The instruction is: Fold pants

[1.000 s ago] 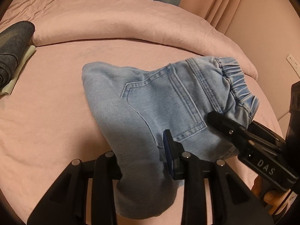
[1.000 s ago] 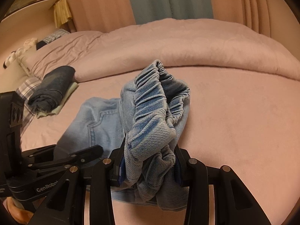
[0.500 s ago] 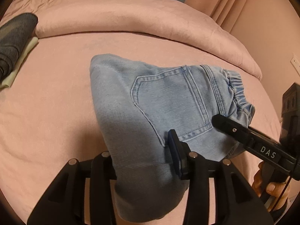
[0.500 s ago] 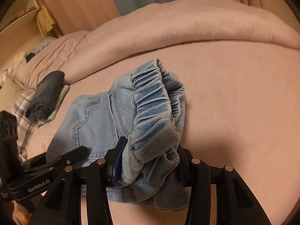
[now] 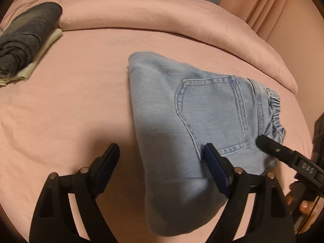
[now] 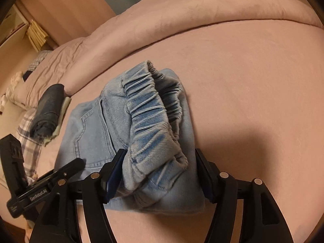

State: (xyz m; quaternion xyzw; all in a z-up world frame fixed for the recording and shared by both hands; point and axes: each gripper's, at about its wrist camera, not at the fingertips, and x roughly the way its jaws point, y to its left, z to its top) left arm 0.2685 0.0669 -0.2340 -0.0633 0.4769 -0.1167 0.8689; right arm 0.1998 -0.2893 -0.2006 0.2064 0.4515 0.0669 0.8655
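Light blue denim pants (image 5: 202,121) lie folded on the pink bed sheet (image 5: 70,101), back pocket up, elastic waistband at the right. My left gripper (image 5: 160,158) is open, its fingers spread; the folded near edge of the pants lies between them, loose. In the right wrist view the pants (image 6: 91,133) show with the gathered waistband (image 6: 149,113) bunched up. My right gripper (image 6: 160,162) is open, its fingers standing either side of the waistband. The right gripper also shows at the right in the left wrist view (image 5: 283,154).
A stack of folded dark denim on a pale green cloth (image 5: 24,40) lies at the far left of the bed, also in the right wrist view (image 6: 48,111). A rolled pink duvet (image 5: 162,20) runs along the back. A plaid cloth (image 6: 28,137) lies at the left edge.
Both grippers lowered the pants onto the bed and opened, letting go of the cloth. The pants now lie flatter on the sheet.
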